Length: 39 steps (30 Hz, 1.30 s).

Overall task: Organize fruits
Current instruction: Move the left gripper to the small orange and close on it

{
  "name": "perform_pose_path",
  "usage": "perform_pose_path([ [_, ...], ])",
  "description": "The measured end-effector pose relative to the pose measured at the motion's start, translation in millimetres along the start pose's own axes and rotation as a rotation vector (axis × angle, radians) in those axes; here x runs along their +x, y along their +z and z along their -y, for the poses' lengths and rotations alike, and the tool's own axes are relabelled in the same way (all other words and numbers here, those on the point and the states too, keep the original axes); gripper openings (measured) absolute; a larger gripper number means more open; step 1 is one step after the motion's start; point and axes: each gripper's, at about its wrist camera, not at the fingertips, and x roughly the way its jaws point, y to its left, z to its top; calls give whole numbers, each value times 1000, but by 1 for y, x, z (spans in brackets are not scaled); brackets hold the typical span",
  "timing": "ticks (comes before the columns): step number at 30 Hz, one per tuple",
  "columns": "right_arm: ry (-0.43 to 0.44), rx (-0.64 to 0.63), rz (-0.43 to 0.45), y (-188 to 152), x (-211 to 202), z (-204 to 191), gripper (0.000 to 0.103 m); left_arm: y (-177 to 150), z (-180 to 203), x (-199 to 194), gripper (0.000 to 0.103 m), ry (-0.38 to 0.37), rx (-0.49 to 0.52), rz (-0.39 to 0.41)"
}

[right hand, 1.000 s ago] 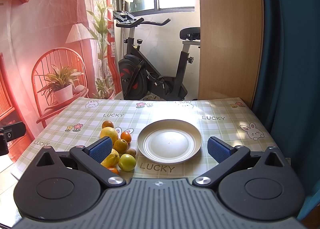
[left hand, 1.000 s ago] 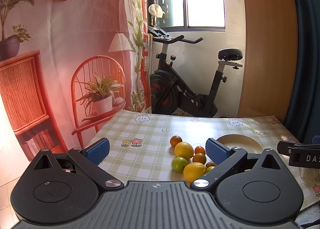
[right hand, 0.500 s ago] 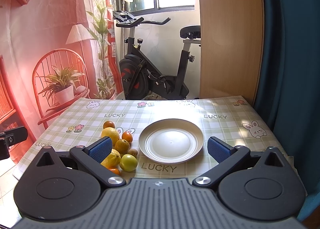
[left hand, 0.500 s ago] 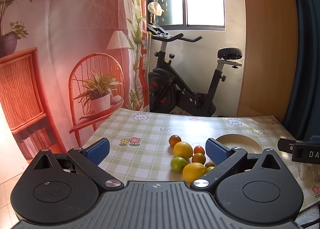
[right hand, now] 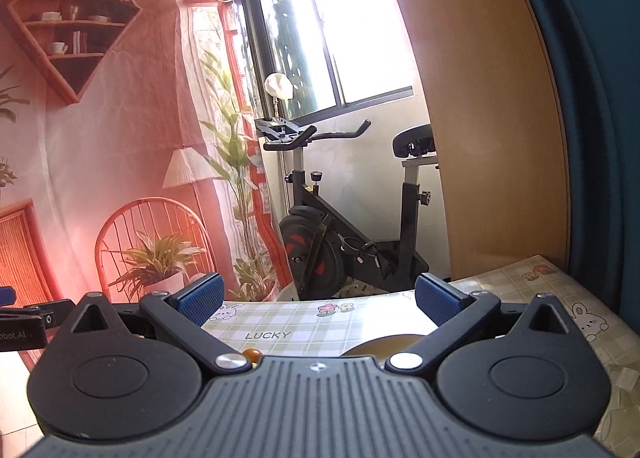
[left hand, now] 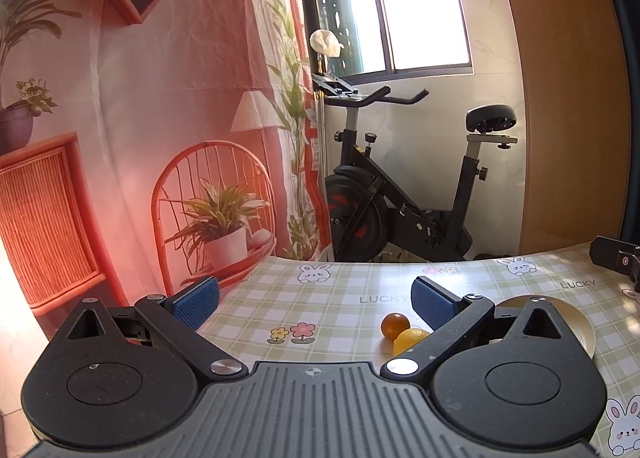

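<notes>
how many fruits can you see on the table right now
2 in the left view: an orange and a lemon touching it, beside the plate. The grippers likely hide more.

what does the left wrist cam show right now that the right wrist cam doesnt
Only the left wrist view shows the yellow lemon beside the small orange, and the flower print. Only the right wrist view shows the diamond-shaped shelf in full and the left gripper's body. Both show the plate, partly hidden, the checked tablecloth, the exercise bike, and open jaws holding nothing.
</notes>
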Motion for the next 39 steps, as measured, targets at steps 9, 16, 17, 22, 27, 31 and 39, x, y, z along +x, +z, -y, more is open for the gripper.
perform_pose_path([
  [9,49,-46,-169,-28,49,-5,103,-25,-10,50,96,-151,-108,-132],
  [16,57,-82,-261,-52,69,-3,103,-44,-11,68,93,-243,-128,-163],
  [17,76,-82,-271,-54,71,-4,103,-45,-11,71,93,-263,-127,-177],
  [22,126,-106,-302,-63,74,-9,103,-57,-1,75,95,-203,-40,-213],
  [27,114,-127,-369,-75,78,-12,103,-69,0,85,94,-173,-27,-298],
  [31,123,-150,-401,-81,78,-13,103,-76,-1,85,94,-136,-17,-332],
  [39,129,-178,-446,-91,81,-17,96,-82,-2,84,85,-193,-53,-336],
])
